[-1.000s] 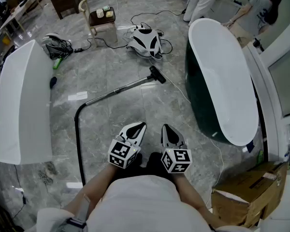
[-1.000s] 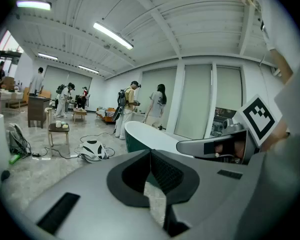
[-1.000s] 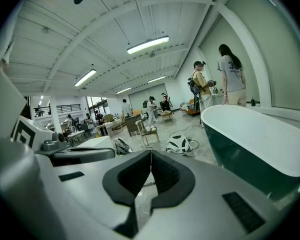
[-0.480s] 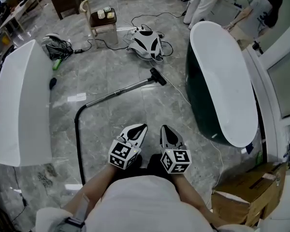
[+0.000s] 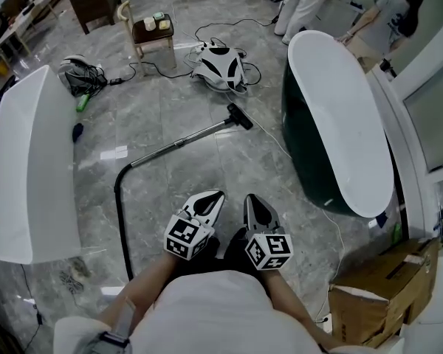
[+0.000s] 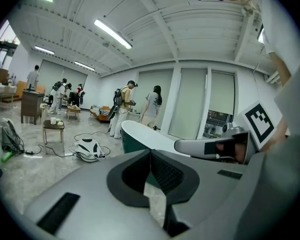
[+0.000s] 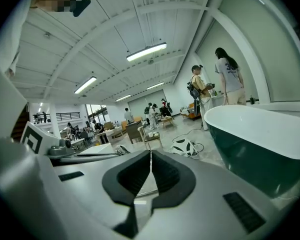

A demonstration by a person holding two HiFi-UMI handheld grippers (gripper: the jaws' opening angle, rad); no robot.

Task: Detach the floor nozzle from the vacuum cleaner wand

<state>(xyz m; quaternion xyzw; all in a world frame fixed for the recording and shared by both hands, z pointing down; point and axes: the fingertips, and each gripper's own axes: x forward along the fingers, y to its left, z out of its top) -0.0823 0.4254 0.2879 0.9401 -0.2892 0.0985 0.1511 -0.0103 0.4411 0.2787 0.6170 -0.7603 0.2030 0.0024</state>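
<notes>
Closed and empty, the left tongs (image 5: 217, 195) have their jaws pressed together with nothing between them, and the right tongs (image 5: 249, 198) beside them are the same, jaws meeting on no object. The two are held low in front of the person, side by side and just apart, with both tips aimed toward the far floor. Well beyond them on the grey marble floor (image 5: 177, 102) lies the floor nozzle (image 5: 241, 116), a black head joined to the far right end of the metal wand (image 5: 181, 141), which slants back toward the near left. At the wand's near left end a black hose (image 5: 118, 212) bends and runs toward the person along the left. Past the nozzle, farther off, sits the white and black vacuum cleaner body (image 5: 220, 68) among loose cables. To the right stands a dark green bathtub (image 5: 299, 146) with a white inside, near the nozzle but apart from it. To the left lies a white tub (image 5: 29, 161). A small stool (image 5: 153, 32) carrying cups stands to the far left of the vacuum cleaner body. A cardboard box (image 5: 376, 290) sits at the near right, and people (image 5: 387, 17) stand at the far right.
</notes>
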